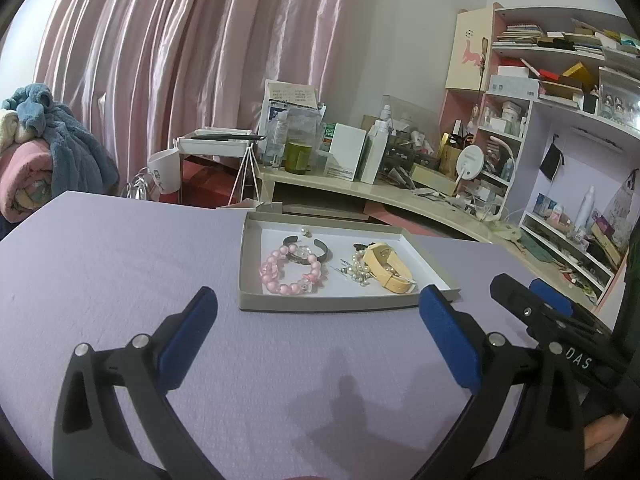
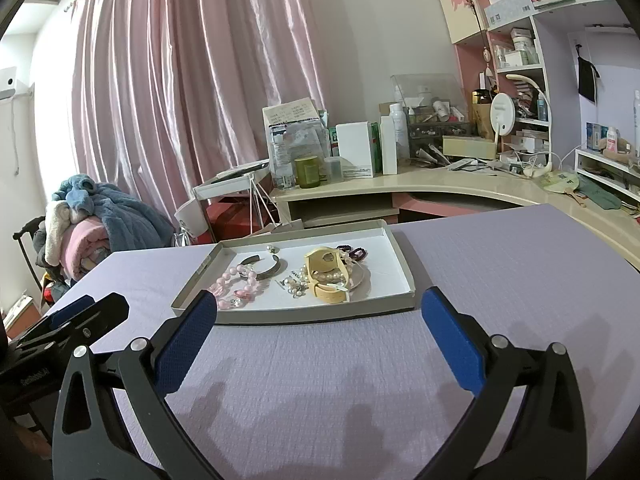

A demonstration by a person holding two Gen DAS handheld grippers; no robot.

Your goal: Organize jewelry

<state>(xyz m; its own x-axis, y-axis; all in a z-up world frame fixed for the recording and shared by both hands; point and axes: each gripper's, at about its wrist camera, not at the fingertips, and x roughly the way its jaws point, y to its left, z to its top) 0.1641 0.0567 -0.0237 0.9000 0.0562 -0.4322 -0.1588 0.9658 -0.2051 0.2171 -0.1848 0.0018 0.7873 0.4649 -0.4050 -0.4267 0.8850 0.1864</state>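
A shallow grey tray (image 1: 320,303) (image 2: 308,314) with a white floor lies on the lilac table (image 1: 120,260). In it lie a pink bead bracelet (image 1: 290,274) (image 2: 240,284), a dark open bangle (image 1: 308,250) (image 2: 264,266), a pearl strand (image 1: 360,270) (image 2: 316,278), a cream strap watch (image 1: 390,268) (image 2: 326,276), a small stud (image 1: 305,232) and dark purple pieces (image 2: 352,252). My left gripper (image 1: 318,308) is open and empty just short of the tray's near edge. My right gripper (image 2: 320,310) is open and empty, also at the near edge.
The right gripper shows at the right of the left wrist view (image 1: 532,304); the left gripper shows at the left of the right wrist view (image 2: 80,316). A cluttered desk (image 2: 440,184), shelves (image 1: 560,120), pink curtains (image 1: 200,60) and piled blankets (image 2: 100,216) lie beyond the table.
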